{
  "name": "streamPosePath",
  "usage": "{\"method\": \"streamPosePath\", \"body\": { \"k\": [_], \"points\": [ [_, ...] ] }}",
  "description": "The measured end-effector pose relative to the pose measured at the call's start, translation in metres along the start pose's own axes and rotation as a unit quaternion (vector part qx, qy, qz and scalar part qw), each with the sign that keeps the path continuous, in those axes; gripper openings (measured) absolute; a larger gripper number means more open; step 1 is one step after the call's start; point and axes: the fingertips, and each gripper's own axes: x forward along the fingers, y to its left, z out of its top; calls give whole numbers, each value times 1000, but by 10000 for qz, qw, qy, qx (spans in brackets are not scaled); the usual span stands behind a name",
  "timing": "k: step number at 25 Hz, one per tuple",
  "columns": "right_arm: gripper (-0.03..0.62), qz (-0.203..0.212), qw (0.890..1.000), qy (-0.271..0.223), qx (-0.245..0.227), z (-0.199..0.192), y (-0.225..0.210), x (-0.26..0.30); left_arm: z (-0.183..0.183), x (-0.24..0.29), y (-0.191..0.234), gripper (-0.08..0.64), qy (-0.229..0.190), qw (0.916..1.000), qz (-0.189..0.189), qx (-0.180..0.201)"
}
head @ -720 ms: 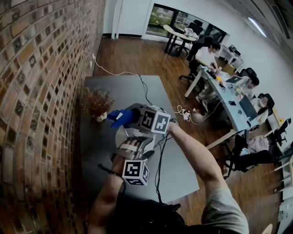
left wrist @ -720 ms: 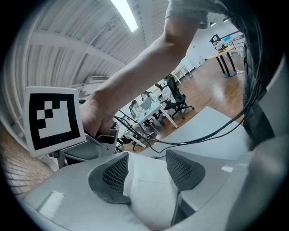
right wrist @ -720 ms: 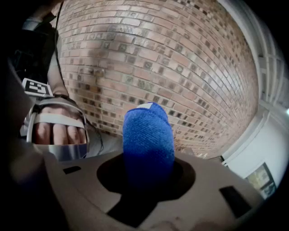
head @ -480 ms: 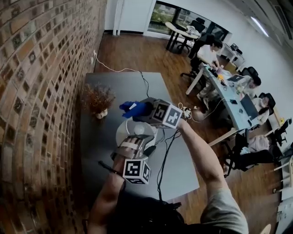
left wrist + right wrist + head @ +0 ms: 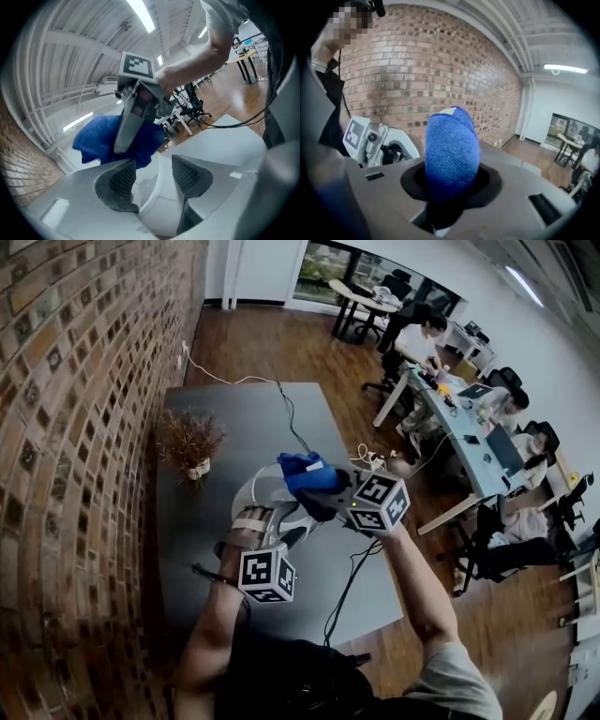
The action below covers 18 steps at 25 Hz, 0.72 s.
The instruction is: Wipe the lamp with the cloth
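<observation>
**Cloth pinched at the lamp, lamp clamped below**

Centre of the head view, over the dark table (image 5: 234, 427): blue cloth (image 5: 305, 472) pinched in the right gripper (image 5: 452, 187); jaws drawn close on it, a bunched fold standing up out of the tips in the right gripper view; white tag showing at the top of the fold.

Just below and left of that, lower centre of the head view: left gripper (image 5: 152, 176) spread wide round the white lamp (image 5: 157, 213); one ribbed pad to either side of the curved white body and pressed against it in the left gripper view; white arc of the lamp curling out to the upper left of the jaws in the head view.

Cloth just above and behind the lamp's rim in the left gripper view, hard by the left-hand pad; touching the lamp or a hair off it, impossible to tell.

Left of the grippers, toward the brick wall (image 5: 75, 381) that fills the left edge: small pot of dried plant (image 5: 190, 442) upright on the table, well apart from the lamp.

Lower centre: black cable (image 5: 342, 587) trailing across the table to its near edge.

Upper right: people seated at desks (image 5: 450, 399) on a wooden floor.
</observation>
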Motion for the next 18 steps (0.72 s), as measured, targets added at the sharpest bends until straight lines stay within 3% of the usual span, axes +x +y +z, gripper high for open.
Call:
{"method": "streamPosePath", "body": {
  "k": [2, 4, 8, 10, 12, 15, 18],
  "points": [
    [121, -198, 9987, -459, 110, 14, 4, -23, -3, 3, 4, 239, 71, 10000, 35, 22],
    [121, -151, 9987, -482, 36, 6, 19, -31, -5, 3, 7, 239, 41, 10000, 31, 8],
    [123, 152, 9998, -32, -147, -28, 37, -16, -6, 0, -1, 242, -48, 9994, -186, 284],
    [123, 113, 9999, 65, -95, -30, 19, -9, -7, 0, -4, 237, -52, 9985, -289, 458],
    [123, 19, 9996, 250, -162, -26, -7, -1, -4, -2, -1, 212, -250, 9985, -310, 368],
    [123, -4, 9963, 632, -575, -14, -33, 22, 0, -7, 4, 192, -535, 9980, -315, 145],
    [121, 58, 9881, 989, -1175, 0, -46, 56, -1, -9, 4, 189, -595, 9977, -296, 155]
  ]
}}
